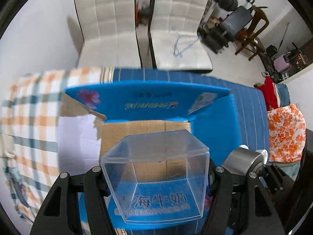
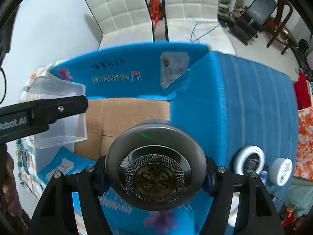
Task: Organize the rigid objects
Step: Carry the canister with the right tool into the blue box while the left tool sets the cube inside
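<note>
We are carrying clear square plastic container [image 1: 154, 176] clenched in left gripper [image 1: 156, 184], round grey metal tin [image 2: 154, 164] gripped in right gripper [image 2: 156, 178], both hovering over open blue cardboard box [image 2: 127, 117]. Risk: side-by-side loads knocking together, slick container slipping from pads.

We count one clear plastic box [image 1: 154, 174], one round metal tin [image 2: 155, 168] and one blue cardboard carton [image 2: 148, 68] with its flaps open. At four o'clock from the tin lie two white tape rolls [image 2: 249, 161]. Toward twelve o'clock stand two white cushioned chairs [image 1: 109, 25].
</note>
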The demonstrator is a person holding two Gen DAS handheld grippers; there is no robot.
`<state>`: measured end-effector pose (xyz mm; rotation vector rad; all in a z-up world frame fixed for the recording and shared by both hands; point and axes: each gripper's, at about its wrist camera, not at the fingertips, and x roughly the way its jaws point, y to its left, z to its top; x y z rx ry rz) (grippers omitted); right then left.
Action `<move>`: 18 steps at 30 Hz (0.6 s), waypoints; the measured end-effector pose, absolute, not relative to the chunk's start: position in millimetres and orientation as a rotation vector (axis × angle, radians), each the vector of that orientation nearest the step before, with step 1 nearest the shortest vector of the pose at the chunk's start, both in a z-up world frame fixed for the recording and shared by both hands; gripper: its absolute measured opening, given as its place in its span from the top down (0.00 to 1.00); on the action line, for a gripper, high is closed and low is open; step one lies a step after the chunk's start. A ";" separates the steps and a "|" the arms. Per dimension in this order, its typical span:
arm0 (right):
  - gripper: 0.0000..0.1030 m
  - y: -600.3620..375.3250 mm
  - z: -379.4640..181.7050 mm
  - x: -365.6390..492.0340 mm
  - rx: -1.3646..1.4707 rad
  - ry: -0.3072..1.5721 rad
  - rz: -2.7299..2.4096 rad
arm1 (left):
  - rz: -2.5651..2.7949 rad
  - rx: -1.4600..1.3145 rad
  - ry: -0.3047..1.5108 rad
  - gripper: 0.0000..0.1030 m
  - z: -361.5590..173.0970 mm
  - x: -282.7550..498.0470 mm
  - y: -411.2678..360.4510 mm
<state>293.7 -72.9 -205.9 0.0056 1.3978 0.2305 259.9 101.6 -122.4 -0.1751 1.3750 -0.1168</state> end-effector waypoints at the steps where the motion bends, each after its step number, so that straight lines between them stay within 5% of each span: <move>1: 0.29 -68.4 -215.2 298.5 0.001 1.409 0.235 | -0.127 -0.204 1.409 0.39 -138.4 269.0 107.2; 11: 0.28 -36.6 -267.5 338.6 -0.022 1.456 0.298 | -0.180 -0.272 1.594 0.39 -231.6 312.5 121.2; 18: 0.28 -26.9 -286.1 352.0 -0.077 1.488 0.328 | -0.222 -0.299 1.649 0.41 -249.2 327.7 111.2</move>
